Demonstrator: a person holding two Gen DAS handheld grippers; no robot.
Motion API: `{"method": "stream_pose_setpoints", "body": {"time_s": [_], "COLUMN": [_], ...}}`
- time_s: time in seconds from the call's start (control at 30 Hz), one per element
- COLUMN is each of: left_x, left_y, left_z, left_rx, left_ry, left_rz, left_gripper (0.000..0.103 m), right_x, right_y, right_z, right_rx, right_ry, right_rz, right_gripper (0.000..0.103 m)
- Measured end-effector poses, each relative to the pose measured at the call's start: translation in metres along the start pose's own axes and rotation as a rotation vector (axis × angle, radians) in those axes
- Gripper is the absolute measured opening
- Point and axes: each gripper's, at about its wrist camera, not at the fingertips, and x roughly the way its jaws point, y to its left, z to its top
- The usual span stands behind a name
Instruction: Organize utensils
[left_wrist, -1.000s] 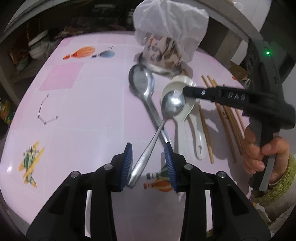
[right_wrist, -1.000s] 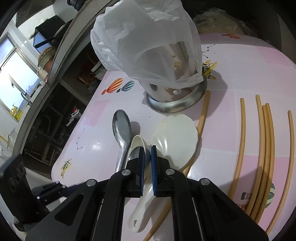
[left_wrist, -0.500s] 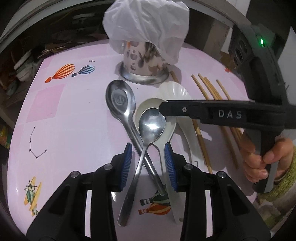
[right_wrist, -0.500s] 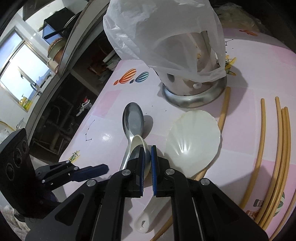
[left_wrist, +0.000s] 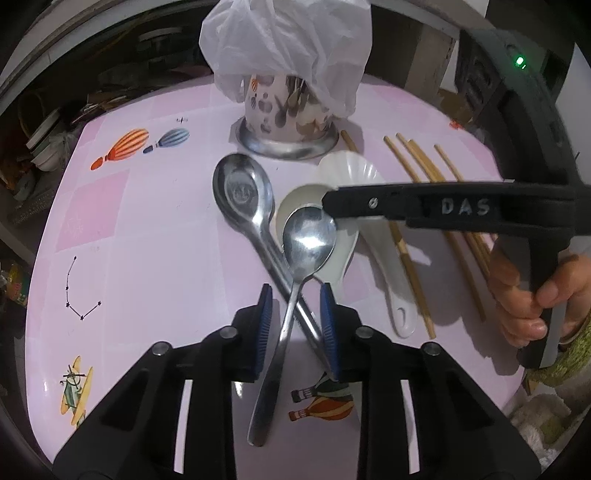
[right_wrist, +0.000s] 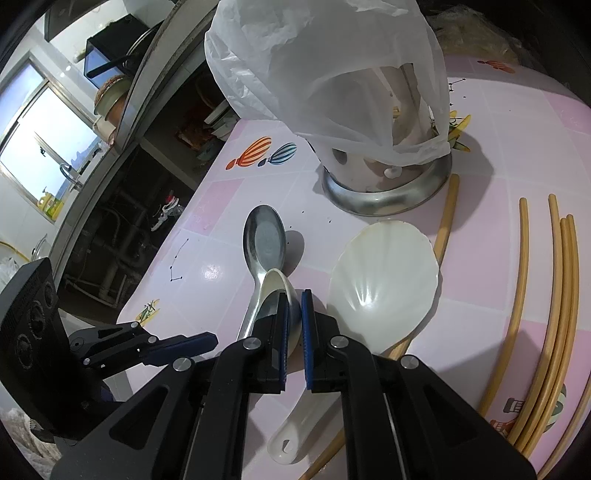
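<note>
Steel spoons (left_wrist: 306, 243) cross between the closing left gripper (left_wrist: 293, 325); right gripper (right_wrist: 294, 332) clamps a white soup spoon (right_wrist: 275, 284); chopsticks (right_wrist: 554, 314) line the table's (right_wrist: 535, 129) right edge.

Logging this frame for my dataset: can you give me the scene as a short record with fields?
surface: pink table
left claw: jaws closing astride the crossed handles of the small metal spoon and large metal spoon; pads not yet pressing
right claw: shut on the rim of the white soup spoon
lying loose: rice paddle, chopsticks
container: utensil holder, draped with a plastic bag
</note>
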Motion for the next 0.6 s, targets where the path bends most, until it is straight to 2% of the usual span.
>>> {"method": "stream_pose_setpoints", "body": {"time_s": [0.1, 0.23, 0.6], "left_x": [0.0045, 0.0052, -0.0034], "left_y": [0.003, 0.0059, 0.01], "left_z": [-0.0012, -0.0027, -0.0051], "left_rx": [-0.011, -0.029, -0.062], "left_ry": [0.027, 0.027, -0.005], "left_rz": [-0.005, -0.009, -0.004], "left_gripper": [0.016, 0.006, 0.003], "right_x": [-0.0007, -0.0007, -0.0026], "right_y": [0.0002, 0.0001, 0.0002], "right_z": [0.0004, 0.0006, 0.0006], "right_rx": [0.0, 0.003, 0.011], "right_ry": [0.001, 0.001, -0.007], "right_rz": [-0.003, -0.009, -0.028], "right_gripper": [0.007, 0.007, 0.007]}}
